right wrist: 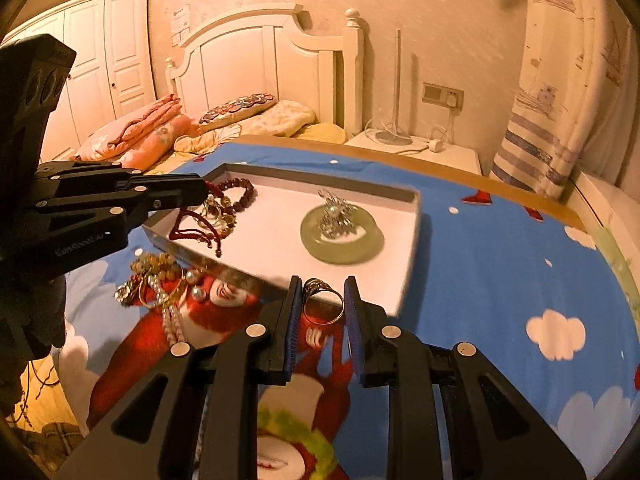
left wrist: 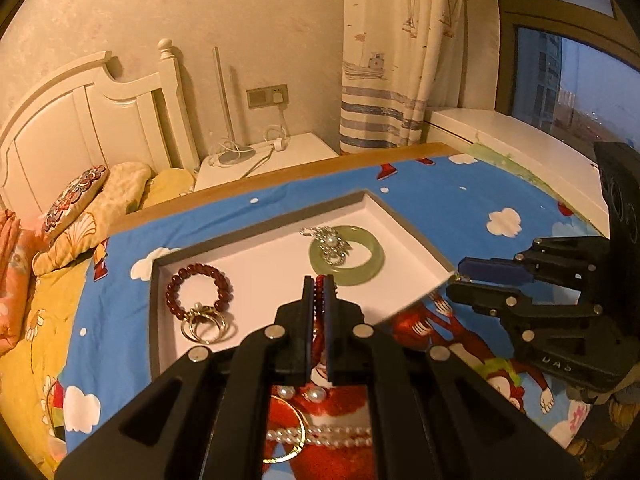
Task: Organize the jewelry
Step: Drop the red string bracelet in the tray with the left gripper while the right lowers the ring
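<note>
- While we look along the left gripper [left wrist: 319, 280], its fingers are pinched together on a red cord bracelet [right wrist: 196, 228], which dangles over the near left edge of the white tray [left wrist: 404, 216].
- Raised lettering on that gripper's side shows in the right wrist view, but we cannot read it with confidence; the right gripper's body in the left view shows letters like "UAS".
- Our right gripper [right wrist: 322, 300] pinches a gold ring [right wrist: 323, 300], held just at the tray's near right corner; its hoop faces the camera, standing roughly upright.
- Inside the tray, a green jade bangle [left wrist: 347, 255] lies flat with a silver brooch [left wrist: 330, 245] on it, and a dark red bead bracelet [left wrist: 199, 288] lies at the left end, touching gold rings [left wrist: 208, 326].
- Only the right wrist view shows the loose heap of pearls and gold bangles [right wrist: 160, 284] on the blue cartoon bedspread [right wrist: 500, 264], beside the tray.
</note>
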Tool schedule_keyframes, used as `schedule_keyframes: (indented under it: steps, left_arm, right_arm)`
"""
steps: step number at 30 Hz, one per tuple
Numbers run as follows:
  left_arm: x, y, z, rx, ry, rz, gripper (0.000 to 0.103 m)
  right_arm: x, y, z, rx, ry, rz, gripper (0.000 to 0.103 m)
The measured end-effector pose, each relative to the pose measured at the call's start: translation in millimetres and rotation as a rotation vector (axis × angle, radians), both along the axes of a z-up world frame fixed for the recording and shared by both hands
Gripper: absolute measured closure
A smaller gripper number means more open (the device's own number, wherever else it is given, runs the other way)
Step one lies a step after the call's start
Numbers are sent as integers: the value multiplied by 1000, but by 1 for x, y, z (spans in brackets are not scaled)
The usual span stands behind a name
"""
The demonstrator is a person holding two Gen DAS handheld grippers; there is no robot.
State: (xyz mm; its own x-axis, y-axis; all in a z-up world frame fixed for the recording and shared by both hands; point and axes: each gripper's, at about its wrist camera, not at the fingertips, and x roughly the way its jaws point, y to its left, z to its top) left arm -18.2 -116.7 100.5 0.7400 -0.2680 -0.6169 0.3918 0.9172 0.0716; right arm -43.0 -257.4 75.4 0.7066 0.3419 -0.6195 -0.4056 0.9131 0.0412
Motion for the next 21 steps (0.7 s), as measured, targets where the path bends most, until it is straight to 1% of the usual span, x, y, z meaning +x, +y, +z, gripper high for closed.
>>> schedule_keyframes:
  steps: [7,13,17,21]
  left_arm:
    - [23,4,-6,18,6,31,99]
    - [54,2,-17,77,9,92,99]
    - [75,-4,-28,137,9,125,99]
    - [90,-5,-39,176,25,150,95]
  right_arm:
    - [25,9,-2,-3,10,2,81]
    - [51,11,-20,7,71,-13,81]
    - [65,14,-32,-5,110,-25,81]
    - [76,13,-39,5,149,-41,80]
